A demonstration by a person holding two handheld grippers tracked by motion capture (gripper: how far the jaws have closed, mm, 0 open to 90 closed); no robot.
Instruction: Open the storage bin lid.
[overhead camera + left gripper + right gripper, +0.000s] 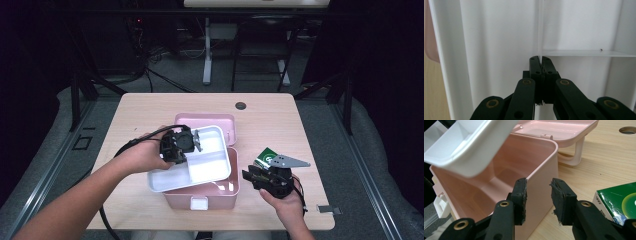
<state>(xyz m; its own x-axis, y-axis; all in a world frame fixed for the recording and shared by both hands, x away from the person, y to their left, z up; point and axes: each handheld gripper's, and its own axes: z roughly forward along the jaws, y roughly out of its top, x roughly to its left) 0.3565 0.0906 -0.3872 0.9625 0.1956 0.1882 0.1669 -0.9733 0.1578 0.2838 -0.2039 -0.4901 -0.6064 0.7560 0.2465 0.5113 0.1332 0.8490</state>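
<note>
1. White divided tray (207, 167): held tilted above the open pink box (220, 195), near the table's (150, 107) front centre.
2. Left gripper (196, 141): jaws closed on the tray's inner divider wall (539, 30).
3. Right gripper (251, 175): jaws parted, holding nothing, just beside the box's right wall.
4. Pink lid (210, 121): lies open behind the box.
5. Green carton (266, 156): right of the box, partly hidden behind the right gripper.

The white tray (200, 167) held above the pink box (220, 192) covers most of its opening, leaving a gap along the box's right side. Right of the box a green carton (264, 156) lies on the surface (280, 115); beyond the box its open lid (210, 120) lies flat
</note>
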